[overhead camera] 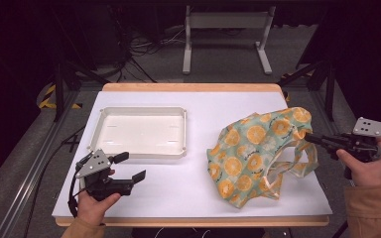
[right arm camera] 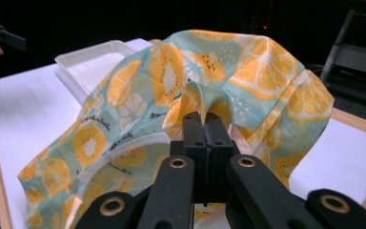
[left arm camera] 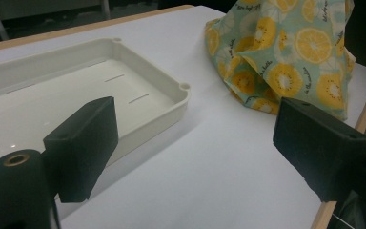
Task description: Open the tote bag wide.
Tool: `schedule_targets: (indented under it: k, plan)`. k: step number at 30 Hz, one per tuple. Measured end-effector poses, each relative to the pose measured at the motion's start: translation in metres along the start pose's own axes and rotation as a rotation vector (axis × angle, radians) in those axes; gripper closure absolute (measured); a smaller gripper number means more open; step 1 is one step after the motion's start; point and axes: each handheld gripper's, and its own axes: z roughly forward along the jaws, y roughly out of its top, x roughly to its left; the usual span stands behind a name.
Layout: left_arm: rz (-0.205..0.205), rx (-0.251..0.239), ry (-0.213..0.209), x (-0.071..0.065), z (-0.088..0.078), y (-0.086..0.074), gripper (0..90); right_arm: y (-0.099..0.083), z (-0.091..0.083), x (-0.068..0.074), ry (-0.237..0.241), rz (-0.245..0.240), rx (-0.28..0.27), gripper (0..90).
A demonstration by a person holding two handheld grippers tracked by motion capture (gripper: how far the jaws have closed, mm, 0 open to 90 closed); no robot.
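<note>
Cloth bag (overhead camera: 258, 148) with a print of orange slices on pale green sits on the right half of the white bench (overhead camera: 178, 188), near its right edge. Its upper part is lifted into a peak, while its lower part and a loop handle lie on the bench surface. Right gripper (overhead camera: 311, 138) comes from the right side and its fingers (right arm camera: 204, 138) are pressed together on a fold of the fabric at the top of the bag; in the right gripper view the fabric bunches just above the closed fingertips. Left gripper (overhead camera: 129, 167) is held over the front left part of the bench, well apart from the bag. Its fingers (left arm camera: 83, 143) stand wide apart with nothing between them. White shallow tray (overhead camera: 101, 124) lies on the left half of the bench, just behind the left gripper, and it is separate from the bag.
</note>
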Motion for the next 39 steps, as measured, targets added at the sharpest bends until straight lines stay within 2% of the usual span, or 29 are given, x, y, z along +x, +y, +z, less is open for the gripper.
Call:
schedule_targets:
  k: [8,13,19,20,25,39]
  plan:
    - [-0.006,0.0,-0.01,-0.001,0.002,0.004,16.0,0.01,0.004,0.008,0.042,-0.016,-0.037,90.0]
    - [-0.002,-0.006,-0.022,-0.003,0.006,0.009,15.9,0.022,0.012,0.016,0.084,-0.039,-0.06,90.0]
    - [0.031,-0.002,-0.04,-0.008,0.015,0.019,15.8,0.029,0.021,0.021,0.107,-0.055,-0.065,90.0]
    - [0.023,-0.002,-0.046,-0.01,0.017,0.021,15.8,0.031,0.023,0.022,0.113,-0.058,-0.066,90.0]
    - [0.047,-0.003,-0.06,-0.014,0.024,0.029,15.8,0.04,0.03,0.025,0.141,-0.071,-0.081,90.0]
    - [0.079,-0.008,-0.109,-0.028,0.044,0.05,15.7,0.056,0.052,0.036,0.201,-0.085,-0.113,90.0]
